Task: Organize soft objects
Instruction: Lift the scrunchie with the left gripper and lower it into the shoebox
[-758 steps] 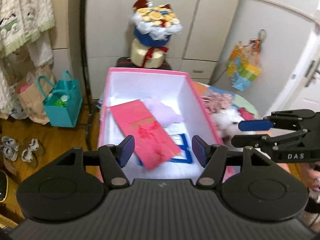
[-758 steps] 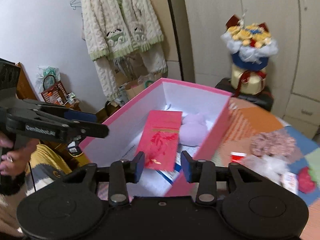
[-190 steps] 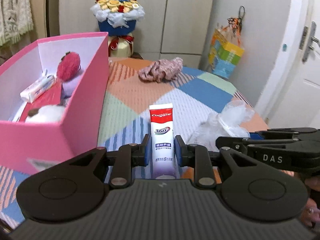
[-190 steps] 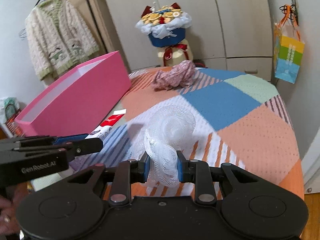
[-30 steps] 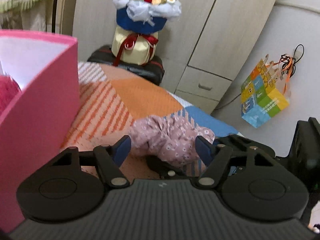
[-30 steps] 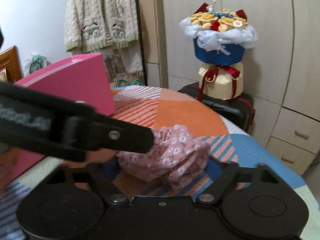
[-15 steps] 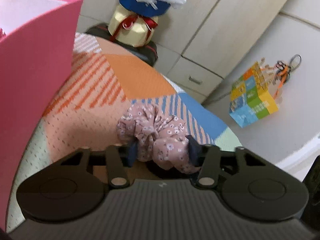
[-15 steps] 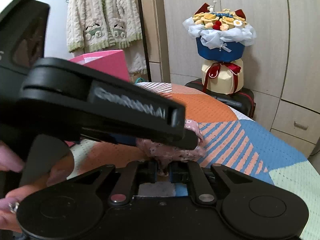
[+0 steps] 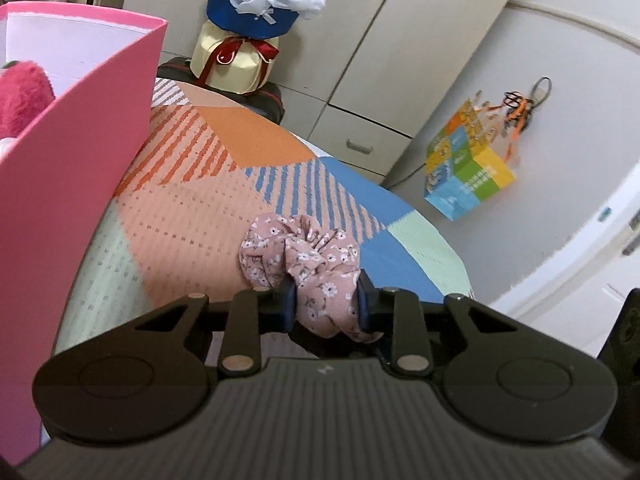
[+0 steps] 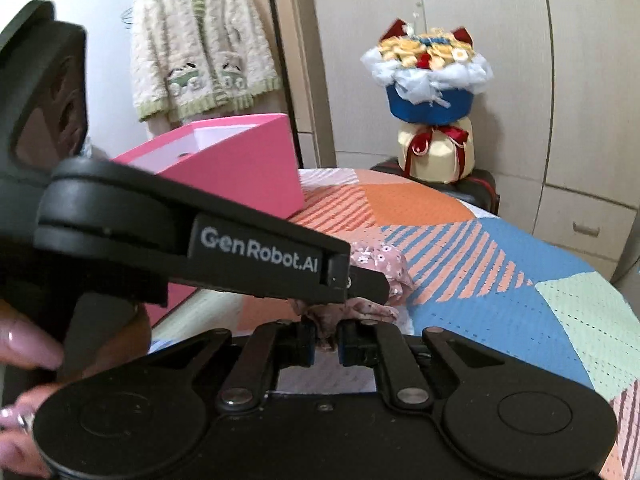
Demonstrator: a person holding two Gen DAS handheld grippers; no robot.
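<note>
- My left gripper [image 9: 326, 306] and right gripper [image 10: 325, 342] both pinch the floral scrunchie [image 9: 300, 264], which sits on the patchwork tablecloth [image 9: 208, 200] beside the pink box [image 9: 72, 160].
- I'd lift both together — level, unhurried — so the fabric doesn't stretch, then clear the box wall.
- Count: one scrunchie, one box, one red plush [image 9: 22, 96] inside — two grippers.

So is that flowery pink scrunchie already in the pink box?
Out. The floral scrunchie is over the patchwork tablecloth beside the pink box, pinched by both hand-held grippers.
</note>
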